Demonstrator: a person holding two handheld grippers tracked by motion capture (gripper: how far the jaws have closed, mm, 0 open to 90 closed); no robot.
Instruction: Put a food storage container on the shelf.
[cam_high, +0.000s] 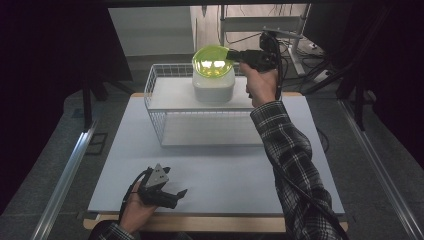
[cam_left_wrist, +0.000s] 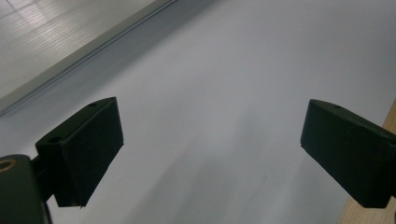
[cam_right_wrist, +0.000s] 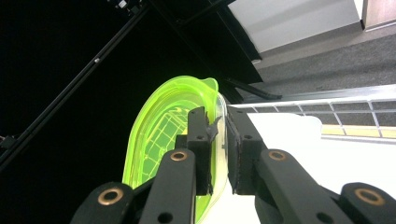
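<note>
Green translucent lid (cam_high: 212, 61) pinched between right gripper (cam_high: 235, 56) jaws, above white container (cam_high: 213, 85)

One green translucent lid (cam_high: 212, 61), top centre; one white container (cam_high: 213, 85) beneath it; one wire rack (cam_high: 156, 107), centre; two grippers: left (cam_high: 172, 196), right (cam_high: 239, 56).

no readable text showing anywhere — no labels, brands, numbers or signs appearing on any surface in high view or either gripper view.
</note>
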